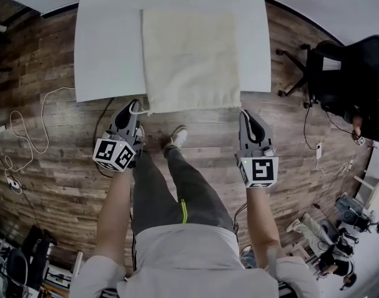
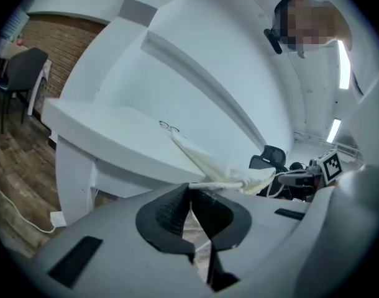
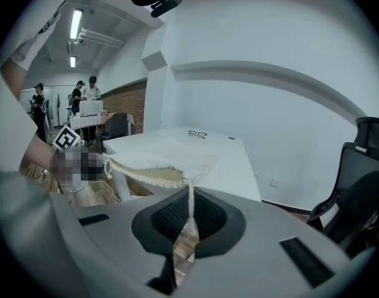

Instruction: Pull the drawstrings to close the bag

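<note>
Your left gripper (image 1: pixel 131 109) and right gripper (image 1: pixel 246 115) each clamp a drawstring (image 3: pixel 190 198) at opposite mouth corners of the bag (image 1: pixel 189 54), so outward pulls cinch it

Right gripper (image 3: pixel 188 221): dark ribbed pads closed together on a white drawstring (image 3: pixel 190 197), which runs straight up from the jaws to the gathered mouth of a cream cloth bag (image 3: pixel 158 161). The bag lies flat on a white table (image 3: pixel 236 160), its mouth end at the near edge and sagging slightly over it; a pair of glasses (image 3: pixel 197 133) sits at the table's far end, well apart from the bag. Black office chair (image 3: pixel 362 179) at right edge, wood floor showing under the table, several people (image 3: pixel 84 95) standing by a brick wall far back on the left.
</note>
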Tool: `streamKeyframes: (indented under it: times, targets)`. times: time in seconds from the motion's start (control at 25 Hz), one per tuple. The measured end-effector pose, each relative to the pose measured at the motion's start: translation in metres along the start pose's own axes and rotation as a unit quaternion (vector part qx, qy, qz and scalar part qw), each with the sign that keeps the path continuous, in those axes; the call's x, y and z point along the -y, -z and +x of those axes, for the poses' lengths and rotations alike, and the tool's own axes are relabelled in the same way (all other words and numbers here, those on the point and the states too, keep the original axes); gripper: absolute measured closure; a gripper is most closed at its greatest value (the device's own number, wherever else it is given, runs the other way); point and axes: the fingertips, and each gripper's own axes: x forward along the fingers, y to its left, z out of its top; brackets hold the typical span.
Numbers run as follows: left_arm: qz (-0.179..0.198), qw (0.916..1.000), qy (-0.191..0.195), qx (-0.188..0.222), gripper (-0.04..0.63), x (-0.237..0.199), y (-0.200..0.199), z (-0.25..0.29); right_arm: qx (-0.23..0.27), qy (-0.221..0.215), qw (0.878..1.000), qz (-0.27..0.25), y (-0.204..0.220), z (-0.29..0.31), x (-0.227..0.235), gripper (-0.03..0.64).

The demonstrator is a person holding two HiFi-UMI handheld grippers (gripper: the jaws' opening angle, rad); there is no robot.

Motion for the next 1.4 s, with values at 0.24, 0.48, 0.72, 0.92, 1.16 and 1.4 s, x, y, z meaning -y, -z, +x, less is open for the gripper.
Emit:
streamKeyframes:
  times: [0.24,0.48,0.72,0.92,1.16,1.4]
  targets:
    - [0.052,0.9936,-0.084,0.055,0.572,0.013,-0.073,-0.032,0.001,0.030,1.000,-0.007,-0.017,-0.018,0.016,0.581]
    - [0.149,0.9810,-0.102,0.071,0.572,0.044,-0.140,-0.044,0.016,0.059,0.998,-0.011,-0.047,-0.039,0.035,0.581]
    - [0.179,0.9710,-0.130,0.090,0.572,0.061,-0.187,-0.062,0.035,0.083,0.996,-0.026,-0.076,-0.061,0.051,0.581]
    - [0.196,0.9632,-0.148,0.111,0.572,0.074,-0.220,-0.079,0.045,0.101,0.993,-0.033,-0.092,-0.078,0.063,0.581]
    - [0.214,0.9566,-0.158,0.118,0.572,0.079,-0.252,-0.095,0.055,0.117,0.991,-0.034,-0.113,-0.089,0.067,0.581]
    - [0.230,0.9513,-0.169,0.116,0.572,0.080,-0.276,-0.109,0.058,0.138,0.988,-0.045,-0.131,-0.101,0.069,0.581]
